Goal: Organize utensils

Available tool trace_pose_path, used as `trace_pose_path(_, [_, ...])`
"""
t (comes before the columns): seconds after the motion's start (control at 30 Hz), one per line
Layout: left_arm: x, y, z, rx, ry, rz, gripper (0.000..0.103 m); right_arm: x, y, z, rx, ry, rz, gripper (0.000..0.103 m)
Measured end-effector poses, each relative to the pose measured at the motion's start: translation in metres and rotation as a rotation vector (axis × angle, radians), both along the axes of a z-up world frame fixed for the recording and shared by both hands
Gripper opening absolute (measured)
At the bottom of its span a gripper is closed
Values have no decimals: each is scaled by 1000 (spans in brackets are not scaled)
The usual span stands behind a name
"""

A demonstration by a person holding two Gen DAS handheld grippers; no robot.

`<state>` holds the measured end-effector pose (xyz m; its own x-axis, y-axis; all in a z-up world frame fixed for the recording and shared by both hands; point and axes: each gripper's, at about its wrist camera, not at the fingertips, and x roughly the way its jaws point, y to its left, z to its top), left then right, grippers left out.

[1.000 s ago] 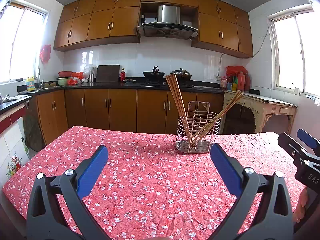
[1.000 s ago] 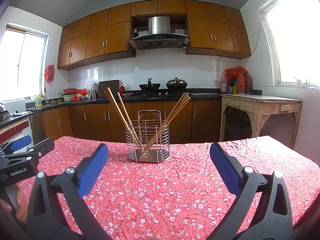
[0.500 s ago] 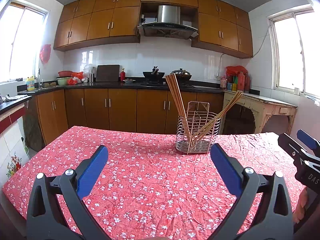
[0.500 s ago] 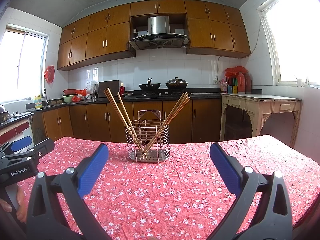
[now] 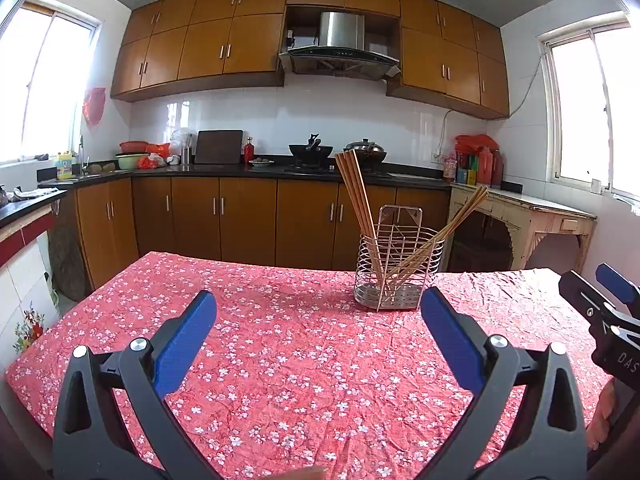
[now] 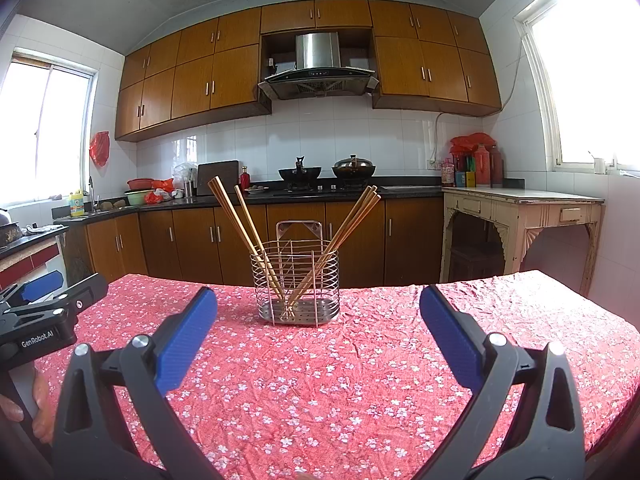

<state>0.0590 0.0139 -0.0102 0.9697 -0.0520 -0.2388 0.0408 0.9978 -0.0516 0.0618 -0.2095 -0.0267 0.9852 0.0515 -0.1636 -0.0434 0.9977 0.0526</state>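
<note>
Left gripper (image 5: 318, 320): jaws were held wide apart, with nothing between the blue pads; it was poised low over the near part of the table.
Right gripper (image 6: 318, 318): it was likewise spread fully and empty, aimed straight at the holder; its black body was also seen at the right edge of the left view.
Change: none was seen over the last second; both grippers and the holder were found exactly where they had been.
Meaning for task: the sorting was judged either finished or paused, since no loose utensil was seen on the cloth.
Chopsticks (image 6: 240, 226): two bunches were stood in the wire utensil holder (image 6: 295, 284), one leaned left, the other (image 6: 348, 224) leaned right, in what looked like separate compartments.
Holder position: it was set toward the far edge of the table, well apart from both grippers.
Tablecloth (image 6: 360, 380): red, floral and wrinkled.
Obstructions: nothing was seen between grippers and holder.
Surroundings: a wooden side table (image 6: 520, 208) was stood beyond the far right corner.
</note>
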Motion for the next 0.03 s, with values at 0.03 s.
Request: trace_pose_path(0.03, [0,0,0,-1,1,-1,101,0,-1,0,0,0,-1,99])
